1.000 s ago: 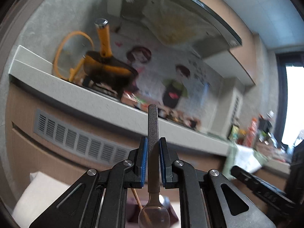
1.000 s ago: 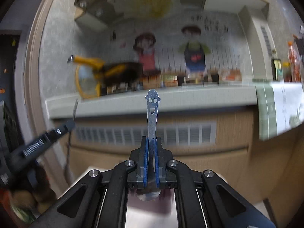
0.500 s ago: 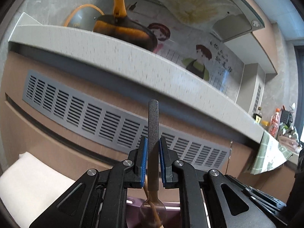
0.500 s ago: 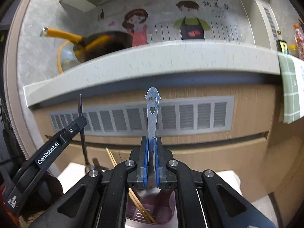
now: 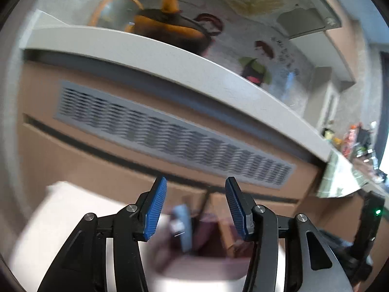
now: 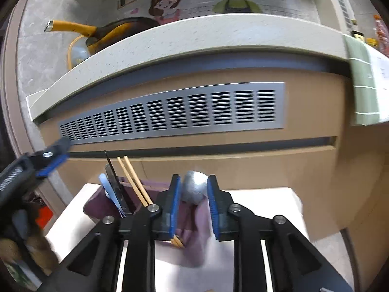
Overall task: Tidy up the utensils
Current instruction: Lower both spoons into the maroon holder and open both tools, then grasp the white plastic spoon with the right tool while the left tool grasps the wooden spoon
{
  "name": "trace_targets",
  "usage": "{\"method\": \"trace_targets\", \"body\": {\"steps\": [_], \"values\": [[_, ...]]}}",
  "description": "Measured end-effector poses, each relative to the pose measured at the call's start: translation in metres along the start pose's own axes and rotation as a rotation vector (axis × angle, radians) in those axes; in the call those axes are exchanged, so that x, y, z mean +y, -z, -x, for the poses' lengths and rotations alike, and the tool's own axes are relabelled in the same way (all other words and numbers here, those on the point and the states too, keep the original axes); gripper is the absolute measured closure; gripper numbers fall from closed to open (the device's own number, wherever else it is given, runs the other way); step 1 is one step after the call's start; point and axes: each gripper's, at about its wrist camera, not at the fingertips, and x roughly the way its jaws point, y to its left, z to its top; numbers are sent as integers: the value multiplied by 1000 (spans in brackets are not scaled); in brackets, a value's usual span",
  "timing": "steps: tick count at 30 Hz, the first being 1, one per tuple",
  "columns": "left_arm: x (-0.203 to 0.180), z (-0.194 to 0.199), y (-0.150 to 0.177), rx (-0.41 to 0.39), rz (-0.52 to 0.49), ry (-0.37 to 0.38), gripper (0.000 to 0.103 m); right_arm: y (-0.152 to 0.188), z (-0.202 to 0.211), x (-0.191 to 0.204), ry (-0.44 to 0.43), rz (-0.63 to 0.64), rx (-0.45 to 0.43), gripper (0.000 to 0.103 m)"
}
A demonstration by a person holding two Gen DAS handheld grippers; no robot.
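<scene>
Kitchen counter front with a grey vent grille [image 5: 170,133]. Left wrist view, blurred: left gripper [image 5: 195,209] jaws opening, nothing between them, above the purple utensil holder [image 5: 206,233]. Right wrist view: right gripper [image 6: 193,206] jaws opening, pads clear of the metal spoon [image 6: 194,189] between them; chopsticks [image 6: 133,182] stand in the holder on a white table [image 6: 267,199].

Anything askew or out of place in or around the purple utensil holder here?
One oddity: a metal spoon sits bowl-up between the opening right tongs, above the purple holder. Chopsticks lean inside; otherwise nothing spilled.
</scene>
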Motion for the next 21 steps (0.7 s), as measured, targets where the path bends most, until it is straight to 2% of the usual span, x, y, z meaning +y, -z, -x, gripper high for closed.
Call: {"method": "trace_targets", "body": {"steps": [2, 4, 7, 9, 12, 14, 17, 21], "values": [[20, 22, 3, 52, -2, -91, 52, 6, 11, -2, 1, -30, 26, 77], [40, 41, 12, 116, 26, -153, 52, 17, 20, 2, -36, -43, 75, 76], [70, 65, 39, 239, 55, -178, 52, 40, 26, 27, -66, -14, 159, 75], [82, 80, 62, 290, 69, -187, 52, 64, 23, 51, -86, 23, 245, 75], [92, 101, 86, 315, 44, -232, 52, 110, 12, 91, -171, 54, 412, 76], [96, 112, 95, 309, 7, -276, 52, 133, 7, 114, -219, 64, 486, 76], [106, 127, 103, 310, -17, -315, 52, 147, 1, 142, -205, 112, 515, 76], [117, 131, 104, 319, 22, -303, 52, 146, -14, 160, -147, 153, 518, 76]]}}
